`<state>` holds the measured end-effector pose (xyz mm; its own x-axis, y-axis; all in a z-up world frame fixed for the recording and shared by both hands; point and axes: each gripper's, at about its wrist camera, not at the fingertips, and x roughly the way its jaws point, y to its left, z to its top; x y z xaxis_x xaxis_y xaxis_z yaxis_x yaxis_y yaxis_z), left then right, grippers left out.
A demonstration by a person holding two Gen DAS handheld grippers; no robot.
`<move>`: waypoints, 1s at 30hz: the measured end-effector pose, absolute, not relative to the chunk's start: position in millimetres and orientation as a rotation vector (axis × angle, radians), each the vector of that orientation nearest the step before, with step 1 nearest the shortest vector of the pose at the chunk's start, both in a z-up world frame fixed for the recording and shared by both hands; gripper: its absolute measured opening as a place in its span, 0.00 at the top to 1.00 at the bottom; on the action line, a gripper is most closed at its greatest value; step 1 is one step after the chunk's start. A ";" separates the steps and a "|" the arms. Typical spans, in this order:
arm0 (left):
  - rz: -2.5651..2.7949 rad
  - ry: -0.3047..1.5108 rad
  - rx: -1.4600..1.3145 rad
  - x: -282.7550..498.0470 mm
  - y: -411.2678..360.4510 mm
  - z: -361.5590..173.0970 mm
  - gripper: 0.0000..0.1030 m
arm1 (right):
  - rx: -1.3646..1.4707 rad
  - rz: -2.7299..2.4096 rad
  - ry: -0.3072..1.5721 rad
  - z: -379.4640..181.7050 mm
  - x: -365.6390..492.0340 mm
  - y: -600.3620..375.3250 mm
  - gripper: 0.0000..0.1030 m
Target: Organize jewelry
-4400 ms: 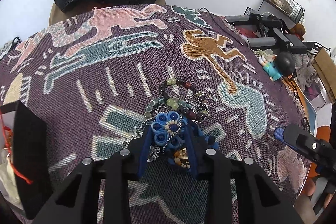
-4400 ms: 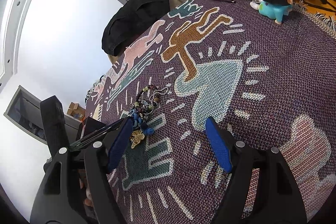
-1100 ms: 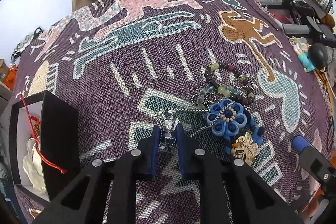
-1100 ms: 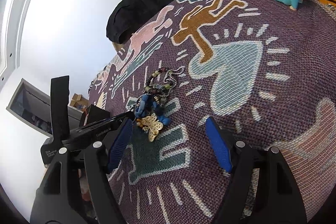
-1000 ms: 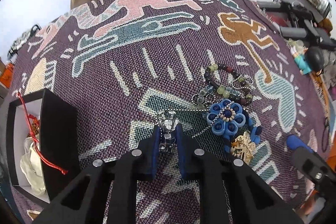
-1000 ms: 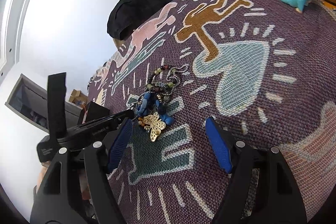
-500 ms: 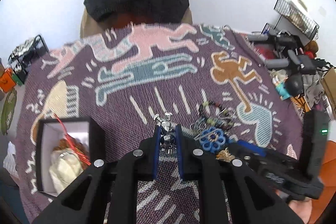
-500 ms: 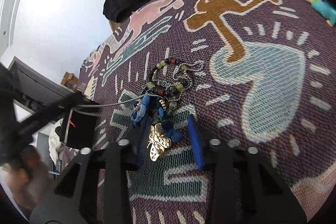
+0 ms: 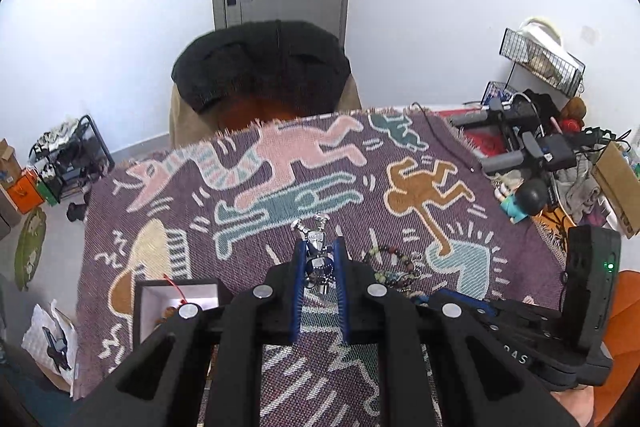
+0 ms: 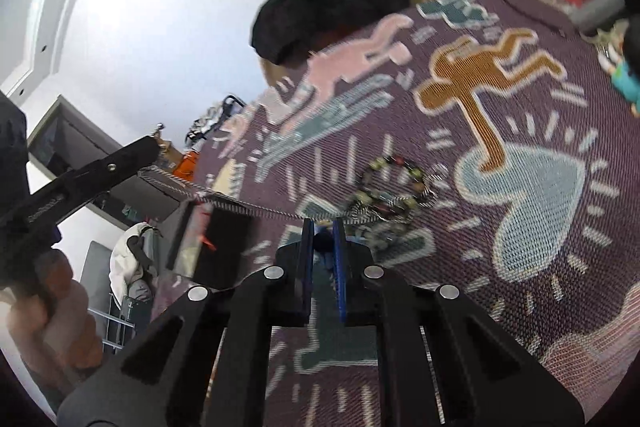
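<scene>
My left gripper point(image 9: 318, 251) is shut on a silver pendant point(image 9: 316, 239) and holds it high above the patterned cloth. Its silver chain point(image 10: 240, 207) stretches taut from that gripper point(image 10: 154, 143) down to the jewelry pile. My right gripper point(image 10: 320, 227) is shut on the blue flower piece point(image 10: 322, 241) at the near edge of the pile. A beaded bracelet point(image 10: 394, 183) lies just beyond it, and also shows in the left wrist view point(image 9: 390, 263). A black jewelry box point(image 9: 176, 301), open, sits at the left with a red thread point(image 9: 176, 291) and items inside.
The purple figure-patterned cloth point(image 9: 280, 187) covers the table. A chair with a black garment point(image 9: 264, 67) stands at the far edge. A doll point(image 9: 524, 199), black equipment point(image 9: 532, 147) and a wire basket point(image 9: 540, 59) crowd the right side.
My left gripper has risen high with the pendant, pulling its chain taut out of the pile. My right gripper has moved onto the pile and closed on the blue flower piece.
</scene>
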<state>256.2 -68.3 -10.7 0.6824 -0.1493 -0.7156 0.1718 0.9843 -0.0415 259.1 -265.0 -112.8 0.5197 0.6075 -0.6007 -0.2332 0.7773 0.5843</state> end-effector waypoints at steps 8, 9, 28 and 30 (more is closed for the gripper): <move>-0.151 0.735 0.025 239.5 -50.0 26.6 0.88 | 0.447 0.546 0.814 -72.9 245.9 -259.4 0.90; -0.147 0.728 0.024 237.4 -47.5 30.3 0.88 | 0.445 0.550 0.806 -68.9 244.6 -258.4 0.90; -0.084 0.555 0.071 206.1 -34.0 143.7 0.88 | 0.438 0.561 0.757 -50.2 233.9 -255.9 0.90; -0.082 0.539 0.089 203.6 -39.2 156.2 0.88 | 0.444 0.558 0.754 -50.0 233.4 -259.7 0.90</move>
<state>203.6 -39.2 156.2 0.8552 -0.0544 -0.5154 0.1011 0.9929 0.0629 233.4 -259.7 -50.0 0.5982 0.6158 -0.5128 -0.3100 0.7680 0.5605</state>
